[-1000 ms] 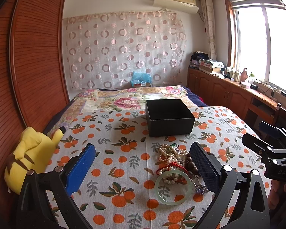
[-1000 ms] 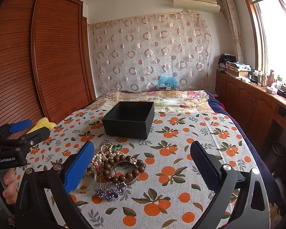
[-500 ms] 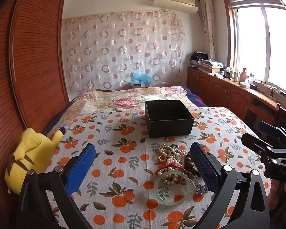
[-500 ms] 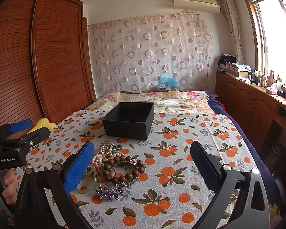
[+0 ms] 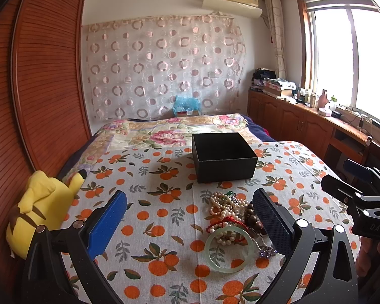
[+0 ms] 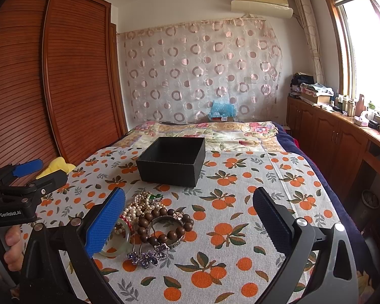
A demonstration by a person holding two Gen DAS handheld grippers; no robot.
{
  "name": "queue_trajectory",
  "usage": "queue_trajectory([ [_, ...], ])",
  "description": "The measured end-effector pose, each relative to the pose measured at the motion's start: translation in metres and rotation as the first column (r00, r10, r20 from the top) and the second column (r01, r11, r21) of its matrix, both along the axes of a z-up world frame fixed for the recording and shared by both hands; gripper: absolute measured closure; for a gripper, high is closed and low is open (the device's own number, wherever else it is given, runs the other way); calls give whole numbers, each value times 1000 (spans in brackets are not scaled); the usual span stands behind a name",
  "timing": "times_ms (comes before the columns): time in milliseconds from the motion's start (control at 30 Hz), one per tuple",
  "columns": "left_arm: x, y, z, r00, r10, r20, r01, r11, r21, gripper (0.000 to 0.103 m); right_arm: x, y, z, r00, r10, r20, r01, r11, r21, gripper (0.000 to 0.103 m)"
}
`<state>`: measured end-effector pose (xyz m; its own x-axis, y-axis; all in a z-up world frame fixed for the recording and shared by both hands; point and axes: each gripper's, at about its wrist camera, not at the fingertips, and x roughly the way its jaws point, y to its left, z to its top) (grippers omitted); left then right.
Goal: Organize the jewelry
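A heap of jewelry lies on the orange-print cloth: a pale green bangle (image 5: 229, 249), pearl strands (image 5: 226, 202), a red cord, brown wooden beads (image 6: 164, 224), a metal bangle (image 6: 168, 230) and purple flower pieces (image 6: 147, 255). An open black box (image 5: 224, 157) stands just behind the heap; it also shows in the right wrist view (image 6: 172, 160). My left gripper (image 5: 190, 220) is open and empty, with the heap near its right finger. My right gripper (image 6: 190, 220) is open and empty, with the heap near its left finger.
A yellow plush toy (image 5: 41, 207) lies at the bed's left edge by the wooden wardrobe (image 5: 38, 81). Wooden cabinets (image 6: 326, 136) with clutter run along the right wall under the window. A floral quilt (image 5: 169, 130) covers the far bed.
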<state>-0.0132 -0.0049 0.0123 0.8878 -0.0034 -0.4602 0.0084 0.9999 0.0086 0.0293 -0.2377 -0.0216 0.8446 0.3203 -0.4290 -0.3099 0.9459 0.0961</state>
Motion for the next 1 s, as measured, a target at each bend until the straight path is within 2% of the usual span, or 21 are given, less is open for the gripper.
queue_trajectory([
  [700, 1, -6, -2, 1000, -5, -12, 5, 1000, 1, 6, 2, -4, -3, 1000, 2, -2, -2, 1000, -2, 2],
  [1000, 26, 5, -35, 991, -38, -130, 35, 999, -32, 7, 10, 19, -13, 995, 46, -89, -48, 998, -26, 2],
])
